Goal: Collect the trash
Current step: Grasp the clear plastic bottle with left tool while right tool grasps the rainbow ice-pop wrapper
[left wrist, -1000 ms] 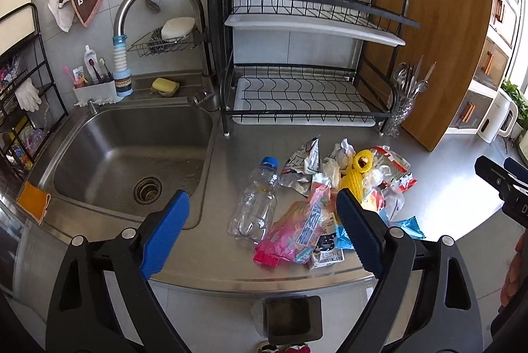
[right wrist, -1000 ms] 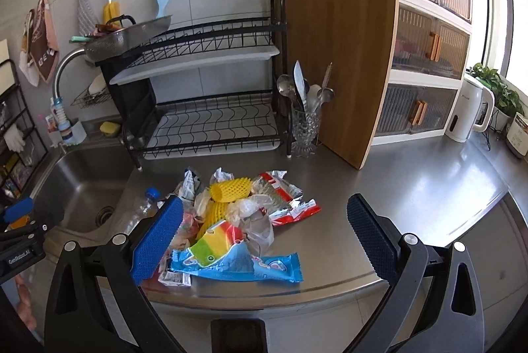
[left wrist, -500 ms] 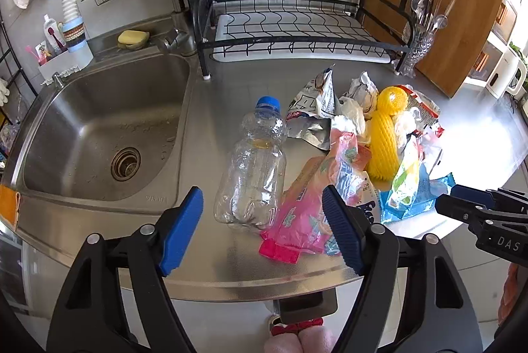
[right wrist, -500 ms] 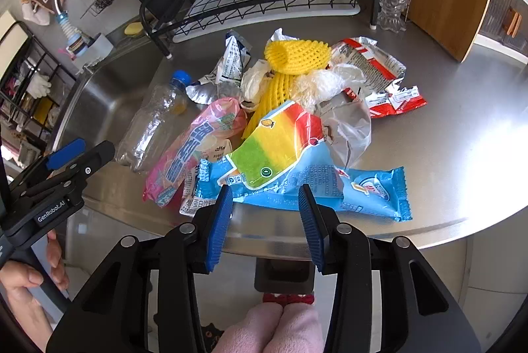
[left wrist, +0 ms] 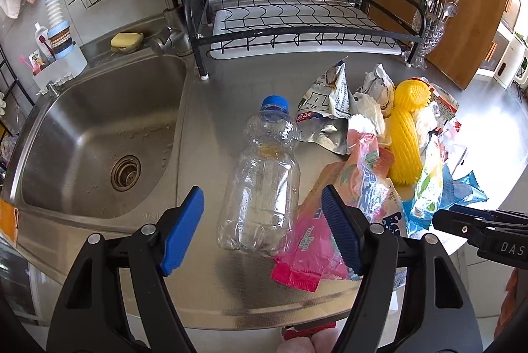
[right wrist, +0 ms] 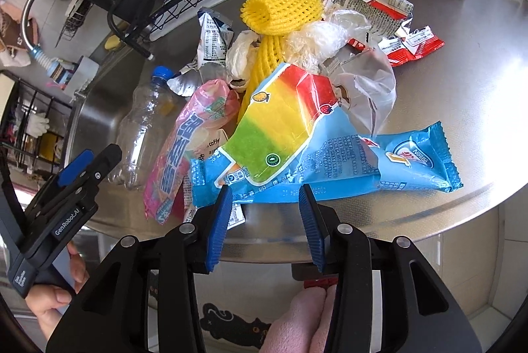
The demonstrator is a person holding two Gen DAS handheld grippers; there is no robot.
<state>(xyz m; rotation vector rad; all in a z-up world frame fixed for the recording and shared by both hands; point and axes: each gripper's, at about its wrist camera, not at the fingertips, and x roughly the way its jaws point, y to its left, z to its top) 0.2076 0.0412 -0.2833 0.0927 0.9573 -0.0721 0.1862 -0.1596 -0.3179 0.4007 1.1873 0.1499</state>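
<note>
Both claws have dropped from a high view over the kitchen to just off the tabletop's front edge, so this reads as the approach to a first pick; nothing is held yet. Left claw (left wrist: 262,231): jaws have narrowed a little but stand apart, empty; the clear plastic bottle (left wrist: 262,178) with the blue cap lies on its side near the front edge, just right of the sink (left wrist: 99,135), its base between the two blue pads with no contact visible; the pink snack wrapper (left wrist: 316,240) lies touching the bottle's right side and runs under the right pad, so closing here could snag both. Right claw (right wrist: 264,221): jaws have closed to about half width, apart, nothing clamped; the blue ice-cream wrapper (right wrist: 346,168) lies flat along the front edge just ahead of the pads, with the rainbow popsicle wrapper (right wrist: 280,122) on top of it; pads sit short of the blue wrapper's near edge, so my guess is a small push forward before closing. Rest of the pile, yellow foam net (right wrist: 280,13) and red-and-white wrapper (right wrist: 373,6), sits further back toward the dish rack (left wrist: 297,19).
</note>
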